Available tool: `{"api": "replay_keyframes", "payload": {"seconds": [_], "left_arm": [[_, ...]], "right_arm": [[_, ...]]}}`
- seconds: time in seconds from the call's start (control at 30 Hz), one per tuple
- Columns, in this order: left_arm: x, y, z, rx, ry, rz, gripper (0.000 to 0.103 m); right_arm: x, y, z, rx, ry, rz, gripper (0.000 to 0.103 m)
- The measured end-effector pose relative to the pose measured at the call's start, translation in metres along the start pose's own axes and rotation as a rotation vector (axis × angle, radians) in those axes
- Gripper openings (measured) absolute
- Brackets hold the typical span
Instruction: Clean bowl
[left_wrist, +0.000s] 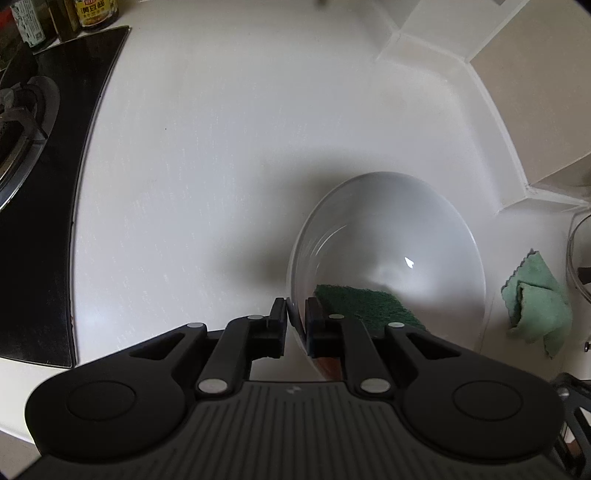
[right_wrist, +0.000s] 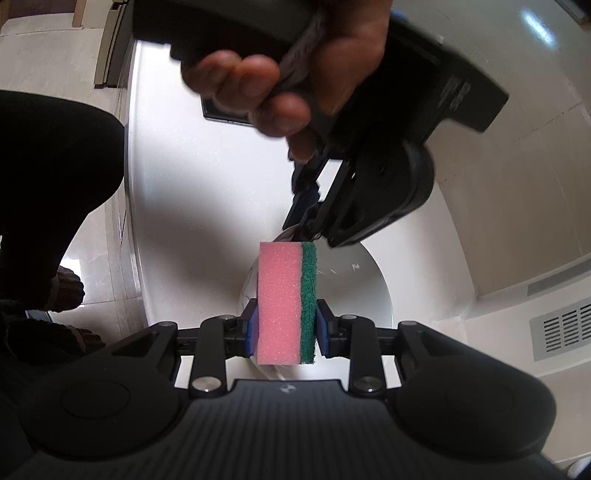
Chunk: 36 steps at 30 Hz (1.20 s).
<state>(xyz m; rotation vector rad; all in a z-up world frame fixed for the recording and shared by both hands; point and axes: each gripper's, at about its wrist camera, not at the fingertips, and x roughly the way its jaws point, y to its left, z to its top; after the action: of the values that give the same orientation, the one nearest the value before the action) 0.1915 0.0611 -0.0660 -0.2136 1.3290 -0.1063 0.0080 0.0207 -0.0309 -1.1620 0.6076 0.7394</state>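
A white bowl (left_wrist: 388, 240) sits on the white counter (left_wrist: 203, 166). Its near rim passes between the fingers of my left gripper (left_wrist: 296, 325), whose jaws stand slightly apart, with a thin gap beside the rim. My right gripper (right_wrist: 286, 326) is shut on a pink sponge (right_wrist: 279, 302) with a green scouring side, held upright over the bowl (right_wrist: 358, 291). The sponge's green face (left_wrist: 362, 302) lies inside the bowl at its near wall. In the right wrist view a person's hand (right_wrist: 280, 81) holds the left gripper (right_wrist: 301, 225) at the bowl's far rim.
A black gas hob (left_wrist: 44, 192) lies on the left, with bottles (left_wrist: 88, 14) behind it. A folded green cloth (left_wrist: 535, 306) lies right of the bowl, beside a glass vessel (left_wrist: 576, 254). Tiled wall steps (left_wrist: 480, 92) close the back right. A dark-clothed leg (right_wrist: 55, 166) stands by the counter edge.
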Motion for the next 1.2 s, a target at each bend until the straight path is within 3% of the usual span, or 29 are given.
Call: {"api": "replay_keyframes", "payload": {"seconds": [0.2, 0.3, 0.47, 0.67, 0.77, 0.9, 1.07, 1.2], "left_arm": [[0.003, 0.003, 0.009, 0.025, -0.025, -0.01, 0.004], [0.005, 0.001, 0.022, 0.067, -0.021, 0.006, 0.004], [0.011, 0.003, 0.037, 0.064, 0.008, -0.03, 0.006], [0.017, 0.005, 0.026, 0.01, 0.037, -0.026, 0.006], [0.015, 0.004, 0.015, 0.003, -0.041, -0.026, 0.005], [0.014, 0.012, 0.004, -0.095, -0.112, -0.059, 0.005], [0.01, 0.004, 0.003, -0.007, -0.057, -0.03, 0.006], [0.011, 0.005, -0.001, -0.034, -0.083, -0.027, 0.005]], "right_arm": [[-0.001, 0.005, 0.0, -0.028, 0.005, -0.005, 0.026], [0.001, 0.009, -0.001, -0.066, 0.01, -0.01, 0.026], [0.006, 0.007, 0.0, -0.076, 0.026, -0.029, 0.026], [0.007, 0.007, 0.001, -0.063, 0.022, -0.03, 0.026], [0.007, 0.007, 0.001, -0.055, 0.021, -0.028, 0.026], [0.007, 0.008, 0.002, -0.055, 0.017, -0.038, 0.027], [0.007, 0.01, 0.002, -0.061, 0.017, -0.038, 0.027], [0.007, 0.01, 0.001, -0.061, 0.014, -0.038, 0.027]]}}
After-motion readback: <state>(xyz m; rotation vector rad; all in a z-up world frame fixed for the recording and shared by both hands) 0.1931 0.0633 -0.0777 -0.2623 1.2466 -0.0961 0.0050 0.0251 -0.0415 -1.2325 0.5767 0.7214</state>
